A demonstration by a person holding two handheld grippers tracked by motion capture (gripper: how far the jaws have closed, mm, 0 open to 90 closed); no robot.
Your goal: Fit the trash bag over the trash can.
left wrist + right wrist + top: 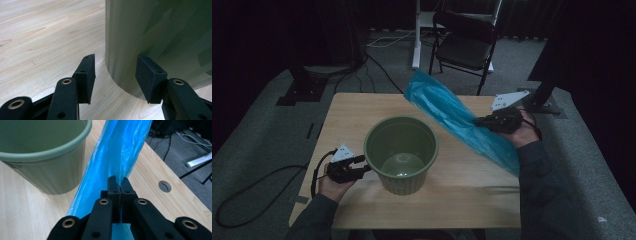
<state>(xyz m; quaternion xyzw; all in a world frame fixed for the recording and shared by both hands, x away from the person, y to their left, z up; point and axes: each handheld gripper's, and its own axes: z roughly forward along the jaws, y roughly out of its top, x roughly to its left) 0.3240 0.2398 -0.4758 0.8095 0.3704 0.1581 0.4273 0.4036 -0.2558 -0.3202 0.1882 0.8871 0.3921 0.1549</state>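
One round green ribbed plastic bucket stands upright near the middle of the one pale wooden table, and everything else is placed from it. One long translucent blue plastic bag slants through the air just right of the bucket, its upper end above and behind the bucket's far right rim, its lower end out towards the table's right edge. There are two grippers. The right gripper, right of the bucket, has its jaws pressed together on a gathered fold of the bag. The left gripper, at the bucket's left wall, has its jaws spread wide with nothing clamped; in the left gripper view one pad stands in front of the wall, and contact cannot be told. Bare tabletop lies left of, behind and in front of the bucket. One black folding chair stands on the floor well behind the bucket.
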